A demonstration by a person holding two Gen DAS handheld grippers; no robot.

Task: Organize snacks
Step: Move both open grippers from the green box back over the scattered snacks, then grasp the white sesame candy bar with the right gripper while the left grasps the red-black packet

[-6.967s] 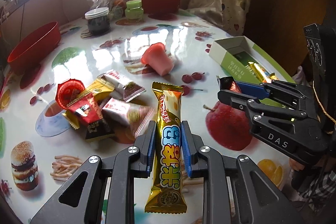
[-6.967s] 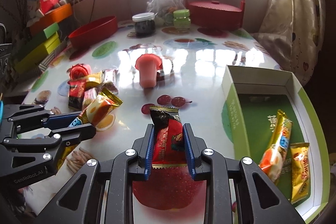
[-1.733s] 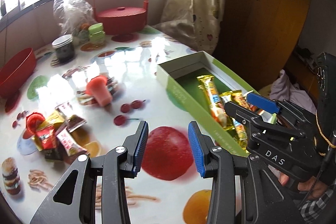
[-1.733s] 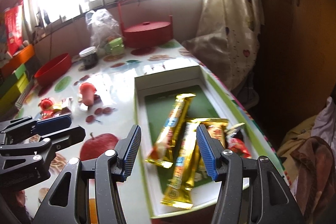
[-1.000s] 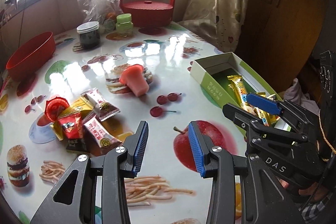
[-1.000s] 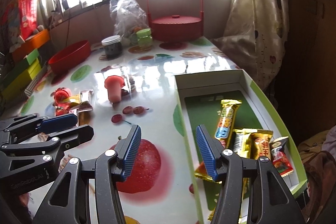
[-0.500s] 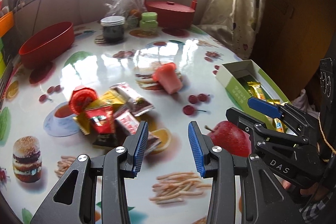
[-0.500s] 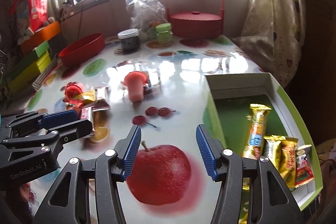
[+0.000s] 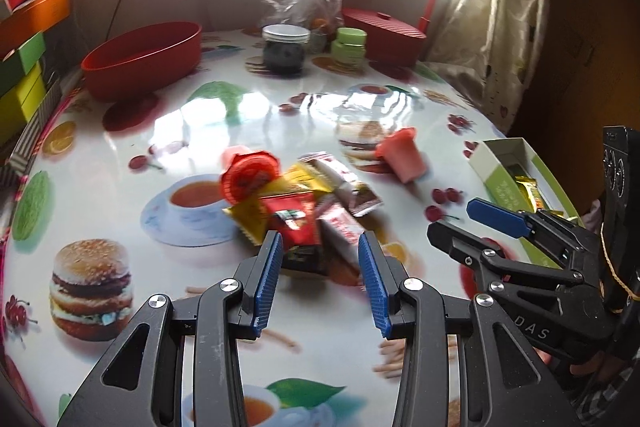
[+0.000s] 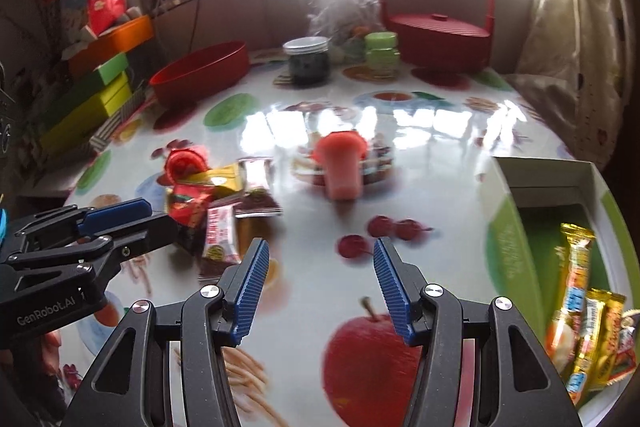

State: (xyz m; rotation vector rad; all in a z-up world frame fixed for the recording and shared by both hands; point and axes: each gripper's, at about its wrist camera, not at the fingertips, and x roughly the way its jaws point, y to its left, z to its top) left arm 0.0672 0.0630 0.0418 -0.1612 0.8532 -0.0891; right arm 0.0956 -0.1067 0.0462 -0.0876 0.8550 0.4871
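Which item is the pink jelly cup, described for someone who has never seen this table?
Start at the long green and white cardboard box at the right edge of the glossy fruit-print table. Look towards the heap of wrapped snacks; between the two, alone, is the pink plastic jelly cup. Unlike the flat foil packets, it is a smooth tapered tub with a flared rim, touching no other snack.

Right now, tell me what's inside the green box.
The green box holds a long gold bar and several shorter gold and red packets bunched at its near end. Its far end is bare. The picture's edge cuts off the near corner.
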